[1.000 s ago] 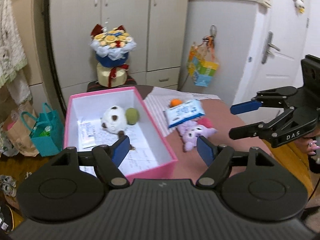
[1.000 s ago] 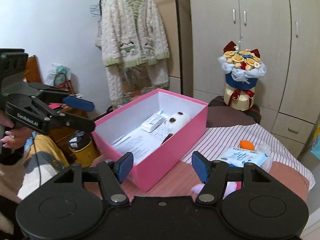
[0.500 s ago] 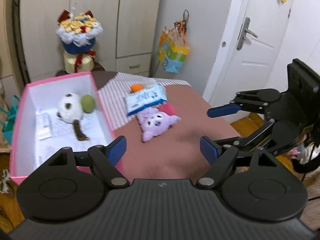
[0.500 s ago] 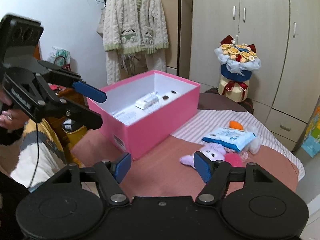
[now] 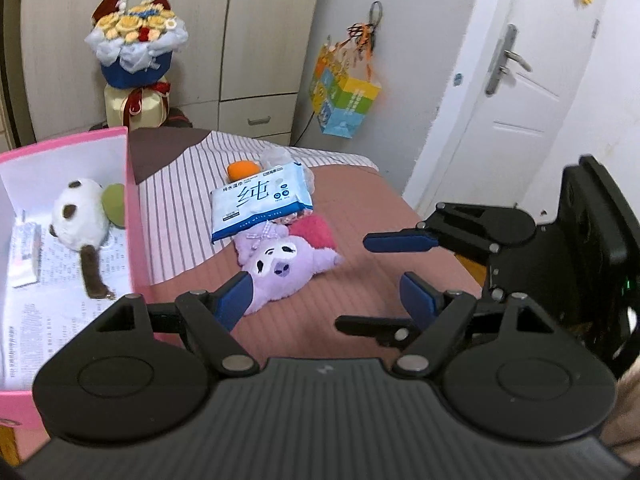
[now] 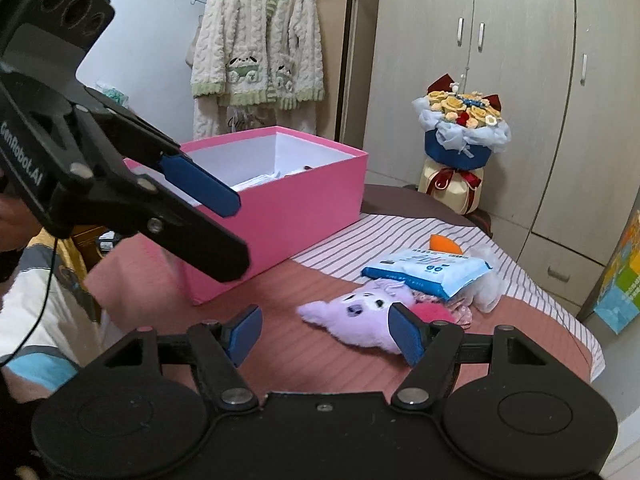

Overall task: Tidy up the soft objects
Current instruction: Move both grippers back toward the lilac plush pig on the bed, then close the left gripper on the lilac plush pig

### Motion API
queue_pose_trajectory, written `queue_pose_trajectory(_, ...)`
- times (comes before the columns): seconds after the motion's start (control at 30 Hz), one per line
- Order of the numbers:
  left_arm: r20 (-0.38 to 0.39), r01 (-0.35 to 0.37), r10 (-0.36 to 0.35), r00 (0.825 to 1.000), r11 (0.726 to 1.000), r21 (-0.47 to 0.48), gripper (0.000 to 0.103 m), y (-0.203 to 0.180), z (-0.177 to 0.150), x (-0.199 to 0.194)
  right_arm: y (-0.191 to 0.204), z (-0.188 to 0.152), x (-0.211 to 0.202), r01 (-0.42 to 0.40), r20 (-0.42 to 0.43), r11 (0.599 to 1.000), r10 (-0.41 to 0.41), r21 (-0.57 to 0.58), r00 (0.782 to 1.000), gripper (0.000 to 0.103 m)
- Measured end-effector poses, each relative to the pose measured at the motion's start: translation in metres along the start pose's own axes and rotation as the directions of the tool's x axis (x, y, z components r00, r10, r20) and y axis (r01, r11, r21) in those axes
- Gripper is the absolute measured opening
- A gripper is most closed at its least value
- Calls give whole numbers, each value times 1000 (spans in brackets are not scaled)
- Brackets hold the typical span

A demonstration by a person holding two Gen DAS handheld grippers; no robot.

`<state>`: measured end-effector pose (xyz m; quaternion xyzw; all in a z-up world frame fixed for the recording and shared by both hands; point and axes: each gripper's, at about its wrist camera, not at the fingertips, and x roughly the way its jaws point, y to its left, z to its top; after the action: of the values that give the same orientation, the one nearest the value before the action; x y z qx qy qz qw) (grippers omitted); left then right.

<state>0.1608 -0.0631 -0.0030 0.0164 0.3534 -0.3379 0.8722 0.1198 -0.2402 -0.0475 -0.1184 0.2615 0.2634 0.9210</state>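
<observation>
The left tongs (image 5: 326, 298) stand wide with nothing between their blue pads, hanging above the pink bed cover (image 5: 360, 292) and pointing toward a purple plush toy (image 5: 280, 266). The right tongs (image 6: 326, 334) are also spread apart and hold nothing. In the right wrist view the purple plush toy lies just beyond them, partly hidden behind the right-hand pad.

The purple plush toy lies on its side on the bed, out in the open, with a pink fluffy piece (image 5: 314, 230) touching it at the far side. A blue and white pack of wet wipes (image 5: 262, 204) rests just behind the toy, its near edge over the toy's top. An orange soft thing (image 5: 242, 170) sits at the far end of the pack on the striped sheet (image 5: 180, 216).

An open pink box (image 5: 134, 216) stands on the bed to the left of the toy, well apart from it. Inside lie a white and brown panda plush (image 5: 80, 216) with a green ball (image 5: 114, 208) touching it, on printed paper.

Beyond the bed a bouquet (image 5: 136, 52) stands before the wardrobe (image 5: 256, 32), and a colourful bag (image 5: 346, 98) hangs on the wall beside a white door (image 5: 516, 92). In the right wrist view a knitted cardigan (image 6: 258, 44) hangs behind the box.
</observation>
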Motion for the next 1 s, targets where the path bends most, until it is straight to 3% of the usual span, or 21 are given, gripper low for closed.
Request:
queue_pose_trajectory(0.2, -5, -53, 53, 999, 997, -54, 79, 7, 8, 42, -15, -5, 33, -10, -4, 1000, 10, -4, 1000, 75)
queue_pose_trajectory(0.4, -12, -86, 85, 996, 990, -112, 77, 16, 11, 78, -33, -10, 67, -32, -22, 996, 33, 79, 999, 74)
queue_pose_trajectory(0.7, -53, -141, 133, 990, 972, -189, 73, 36, 6, 113, -38, -20, 83, -58, -38, 995, 61, 87, 997, 74)
queue_pose_trajectory(0.9, -79, -189, 176, 981, 960, -205, 61, 39, -5, 122, -41, -26, 95, -59, -70, 993, 66, 101, 995, 75)
queue_pose_trajectory(1.0, -86, -165, 148, 985, 955, -245, 56, 43, -10, 124, -41, -28, 104, -69, -91, 992, 79, 107, 993, 75)
